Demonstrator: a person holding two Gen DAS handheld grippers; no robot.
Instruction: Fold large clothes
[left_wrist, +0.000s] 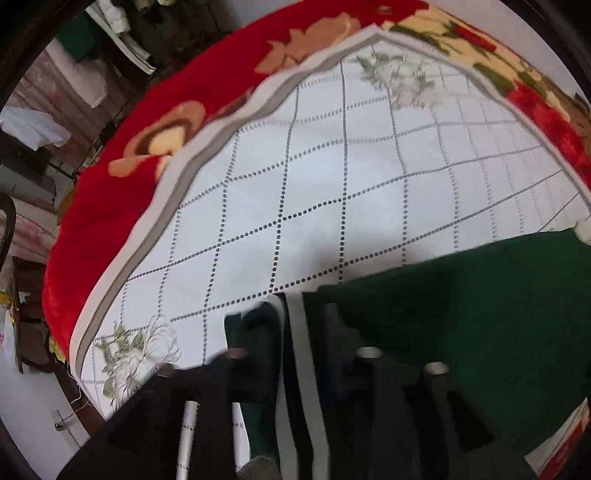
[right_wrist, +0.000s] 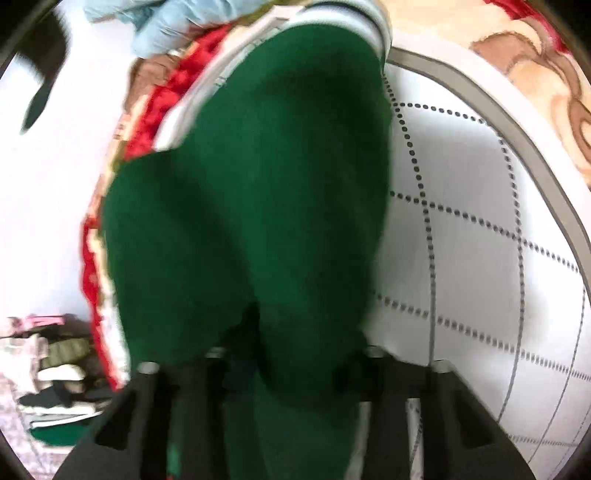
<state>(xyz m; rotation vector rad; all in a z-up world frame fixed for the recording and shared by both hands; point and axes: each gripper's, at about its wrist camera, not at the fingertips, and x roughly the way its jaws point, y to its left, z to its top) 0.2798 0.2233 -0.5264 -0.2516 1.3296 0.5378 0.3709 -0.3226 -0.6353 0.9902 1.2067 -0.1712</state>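
A dark green garment (left_wrist: 461, 314) lies on a white sheet with a dotted grid (left_wrist: 332, 184), its black-and-white striped band (left_wrist: 295, 369) at the near edge. In the left wrist view, my left gripper (left_wrist: 291, 325) points down with that striped band filling the gap between its black fingers. Through the right wrist view, the same green garment (right_wrist: 258, 184) stretches away blurred, white trim at its far end. My right gripper (right_wrist: 288, 354) has bunched green cloth packed between its fingers.
The white sheet (right_wrist: 480, 221) lies over a red floral blanket (left_wrist: 110, 192) on a bed. A person's light blue sleeve (right_wrist: 166, 26) shows beyond the garment's far end. Folded clothes (right_wrist: 55, 369) are piled on the floor beside the bed. Furniture and cloths (left_wrist: 37, 129) crowd the room's far side.
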